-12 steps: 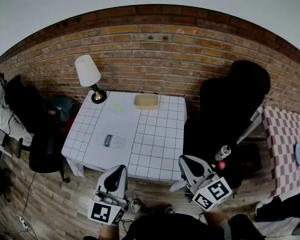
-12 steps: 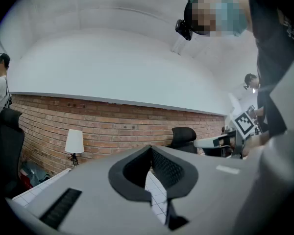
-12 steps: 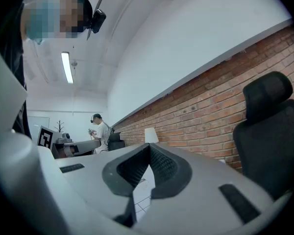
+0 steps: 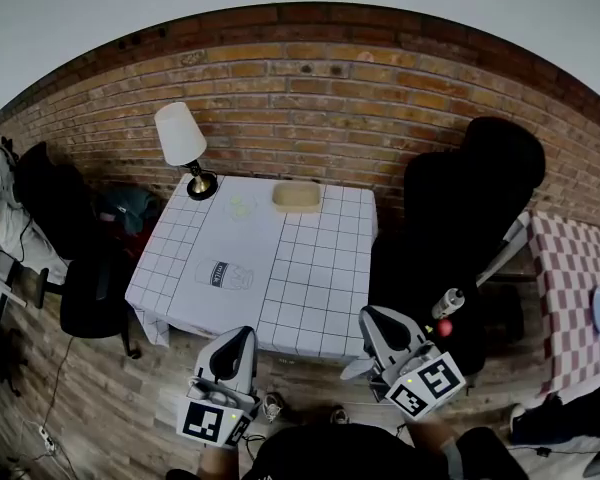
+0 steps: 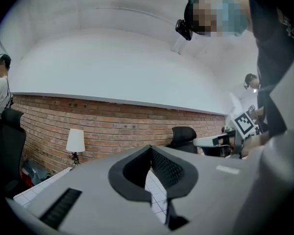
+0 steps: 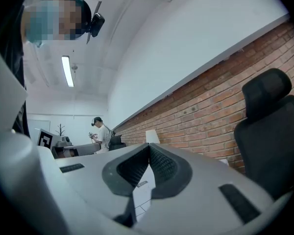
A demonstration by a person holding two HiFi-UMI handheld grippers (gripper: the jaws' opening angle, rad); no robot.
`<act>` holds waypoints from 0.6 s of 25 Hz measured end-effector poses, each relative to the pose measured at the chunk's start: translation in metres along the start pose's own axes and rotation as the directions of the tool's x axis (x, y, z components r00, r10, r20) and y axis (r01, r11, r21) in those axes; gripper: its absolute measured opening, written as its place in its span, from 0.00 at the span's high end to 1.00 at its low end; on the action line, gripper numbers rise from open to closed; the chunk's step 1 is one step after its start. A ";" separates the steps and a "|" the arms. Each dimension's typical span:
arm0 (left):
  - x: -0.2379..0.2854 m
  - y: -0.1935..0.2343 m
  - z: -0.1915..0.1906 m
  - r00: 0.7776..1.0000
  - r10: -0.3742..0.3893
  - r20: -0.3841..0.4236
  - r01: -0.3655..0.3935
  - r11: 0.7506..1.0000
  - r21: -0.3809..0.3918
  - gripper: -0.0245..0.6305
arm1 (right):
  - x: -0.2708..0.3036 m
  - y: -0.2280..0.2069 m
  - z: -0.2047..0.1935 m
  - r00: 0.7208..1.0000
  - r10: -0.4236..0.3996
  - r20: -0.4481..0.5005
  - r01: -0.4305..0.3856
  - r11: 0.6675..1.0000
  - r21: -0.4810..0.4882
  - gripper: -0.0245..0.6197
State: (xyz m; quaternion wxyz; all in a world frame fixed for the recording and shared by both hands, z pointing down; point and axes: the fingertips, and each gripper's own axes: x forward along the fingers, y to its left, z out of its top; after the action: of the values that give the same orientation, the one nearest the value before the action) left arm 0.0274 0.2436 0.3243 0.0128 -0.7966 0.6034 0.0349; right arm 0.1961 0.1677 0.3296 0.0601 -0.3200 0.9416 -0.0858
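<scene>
**Brick-walled room, gridded bench: two tongs, both closed and empty**

Tongs, two: left tongs [image 4: 240,336] with pads pressed together and nothing between them; right tongs [image 4: 366,318] likewise closed and empty. Both hang just short of the near edge of the bench [image 4: 320,278], touching nothing.

On its white gridded cloth:
- One clear bottle [image 4: 223,276], dark-labelled, lying on its side left of centre, nearest the left tongs.
- One tan tray [image 4: 296,197] at the far edge.
- One lamp [image 4: 183,143] at the far edge.

One black office chair [image 4: 470,198] stands to the right.

Dark print on flat white object [image 4: 223,275] lying on white gridded tablecloth [image 4: 310,278]: too small to read. Pale green item [image 4: 240,206] unidentifiable. Red-and-white checked table [image 4: 570,278] cut off at right edge
</scene>
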 end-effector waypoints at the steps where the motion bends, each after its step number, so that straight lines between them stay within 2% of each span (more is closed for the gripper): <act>1: 0.000 0.002 -0.001 1.000 -0.002 0.001 0.002 1.000 -0.002 0.95 | 0.001 0.000 0.000 1.000 -0.003 0.005 0.003 1.000 0.002 0.96; 9: 0.001 0.034 -0.003 0.999 -0.044 0.004 0.044 0.999 -0.032 0.95 | 0.028 0.010 -0.003 0.998 -0.063 0.013 0.062 0.998 0.009 0.96; 15: 0.000 0.073 -0.002 0.997 -0.083 0.001 0.083 0.996 -0.040 0.95 | 0.056 0.027 -0.005 0.993 -0.109 0.034 0.109 0.994 0.014 0.96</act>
State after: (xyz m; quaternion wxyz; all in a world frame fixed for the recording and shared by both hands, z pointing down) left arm -0.0429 0.2235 0.3275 -0.0020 -0.8210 0.5691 0.0463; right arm 0.1352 0.1554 0.3254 0.0736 -0.3720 0.9210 -0.0893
